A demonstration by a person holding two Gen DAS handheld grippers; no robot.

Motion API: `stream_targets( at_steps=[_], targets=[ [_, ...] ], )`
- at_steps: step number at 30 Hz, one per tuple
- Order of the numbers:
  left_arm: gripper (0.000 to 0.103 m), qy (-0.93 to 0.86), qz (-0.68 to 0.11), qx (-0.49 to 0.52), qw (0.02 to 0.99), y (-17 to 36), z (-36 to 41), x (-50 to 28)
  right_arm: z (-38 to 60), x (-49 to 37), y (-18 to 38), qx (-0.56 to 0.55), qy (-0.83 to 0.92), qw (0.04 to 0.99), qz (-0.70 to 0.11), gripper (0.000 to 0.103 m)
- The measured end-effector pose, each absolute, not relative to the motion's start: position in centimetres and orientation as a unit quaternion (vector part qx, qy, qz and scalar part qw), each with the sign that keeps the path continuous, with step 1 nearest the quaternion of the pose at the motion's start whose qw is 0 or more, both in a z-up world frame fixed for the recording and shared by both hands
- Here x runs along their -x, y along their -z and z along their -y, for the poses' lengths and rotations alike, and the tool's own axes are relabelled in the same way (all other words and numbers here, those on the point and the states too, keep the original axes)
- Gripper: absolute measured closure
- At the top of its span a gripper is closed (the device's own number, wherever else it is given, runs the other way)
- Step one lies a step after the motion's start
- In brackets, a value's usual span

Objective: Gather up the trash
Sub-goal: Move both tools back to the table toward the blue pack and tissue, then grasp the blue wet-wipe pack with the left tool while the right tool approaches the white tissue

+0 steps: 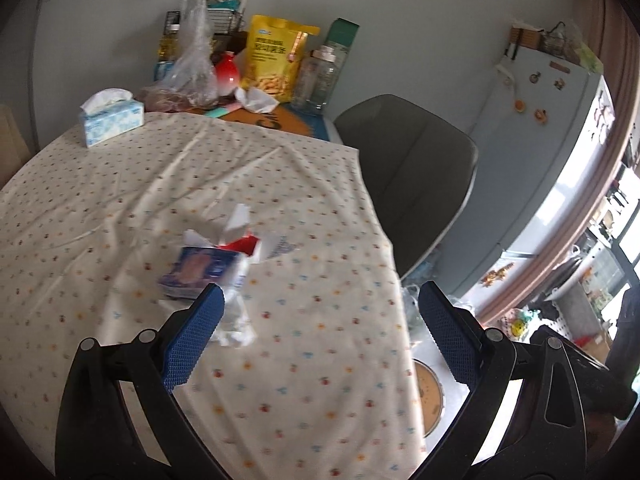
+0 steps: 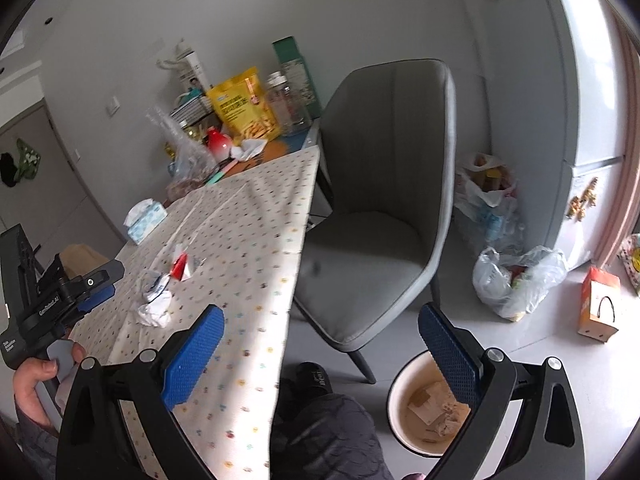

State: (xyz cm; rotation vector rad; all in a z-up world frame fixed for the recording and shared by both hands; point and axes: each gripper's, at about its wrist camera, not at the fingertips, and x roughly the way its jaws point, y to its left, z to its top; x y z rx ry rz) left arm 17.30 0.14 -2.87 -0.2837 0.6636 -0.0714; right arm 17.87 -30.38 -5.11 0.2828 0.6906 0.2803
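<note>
Trash lies on the dotted tablecloth (image 1: 300, 208): a blue snack wrapper (image 1: 198, 270), a red and white torn packet (image 1: 244, 240) and a crumpled white wrapper (image 1: 236, 320). My left gripper (image 1: 320, 312) is open and empty, its left pad just in front of the crumpled wrapper. In the right wrist view the same trash shows as the crumpled wrapper (image 2: 154, 308) and red packet (image 2: 180, 266), with the left gripper (image 2: 76, 292) beside them. My right gripper (image 2: 320, 332) is open and empty, over the table edge and floor. A round bin (image 2: 424, 404) holding paper scraps stands on the floor below it.
A tissue box (image 1: 110, 118), a yellow snack bag (image 1: 276, 58), bottles and a plastic bag (image 1: 192, 64) crowd the table's far end. A grey chair (image 2: 384, 200) stands at the table's right side. Plastic bags (image 2: 516, 280) and an orange carton (image 2: 600, 308) sit by the fridge (image 2: 580, 80).
</note>
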Motion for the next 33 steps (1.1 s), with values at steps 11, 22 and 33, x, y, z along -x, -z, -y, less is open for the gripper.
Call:
stream_targets(
  at_steps=[11,22,33],
  targets=[
    [0.016,-0.007,-0.348,0.110,0.931,4.7,-3.9,-18.6,26.5,-19.9,5.7,-0.127,-0.164,0.914,-0.348,0.008],
    [0.021,-0.020,-0.394,0.060,0.917,7.1,-5.0,-22.2,24.9,-21.9,6.8,-0.124,-0.165,0.910,-0.358,0.008],
    [0.050,-0.047,-0.432,0.014,0.900,9.4,-4.0,-25.8,25.6,-22.6,7.7,-0.136,-0.161,0.906,-0.367,0.008]
  ],
)
